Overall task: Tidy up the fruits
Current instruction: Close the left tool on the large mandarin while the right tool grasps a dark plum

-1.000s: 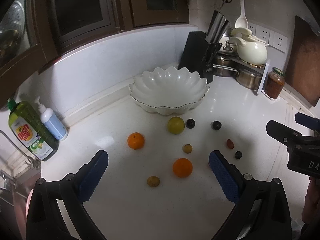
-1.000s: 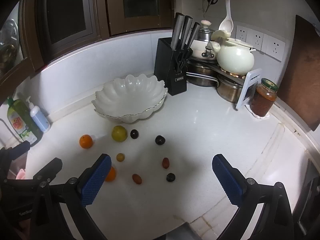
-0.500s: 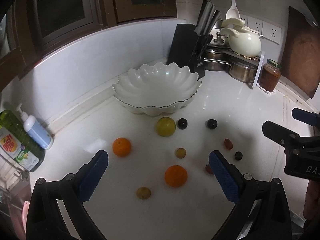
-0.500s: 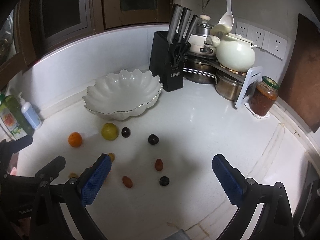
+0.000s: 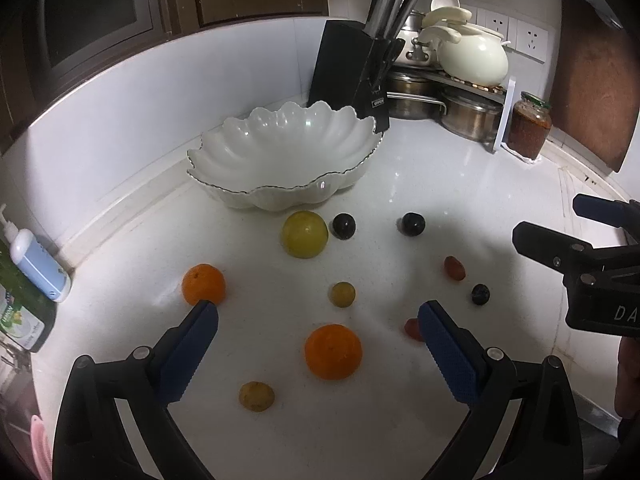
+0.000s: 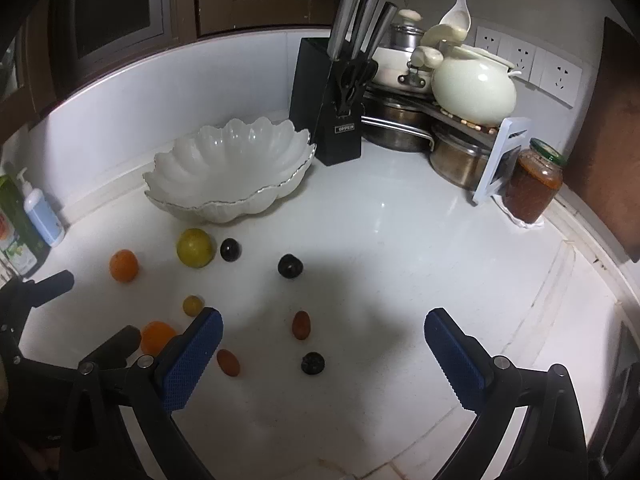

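Both grippers hang wide open and empty above the counter. The left gripper (image 5: 318,316) frames the nearer orange (image 5: 333,351) — best lowered squarely, closed gently, then carried to the empty scalloped bowl (image 5: 280,196); the right gripper (image 6: 322,330) waits.

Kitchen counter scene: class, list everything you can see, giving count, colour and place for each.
Bowl: one, white, scalloped, empty, by the backsplash.
Oranges: two, orange, on the counter.
Round fruit: one, yellow-green, before the bowl.
Small fruits: two yellowish, three dark, two reddish, scattered.
Knife block: one, black, beside the bowl.
Jar: one, reddish contents, right.
Pots: cream and steel, corner.
Bottles: two, left edge.
Left gripper: open.
Right gripper: open.
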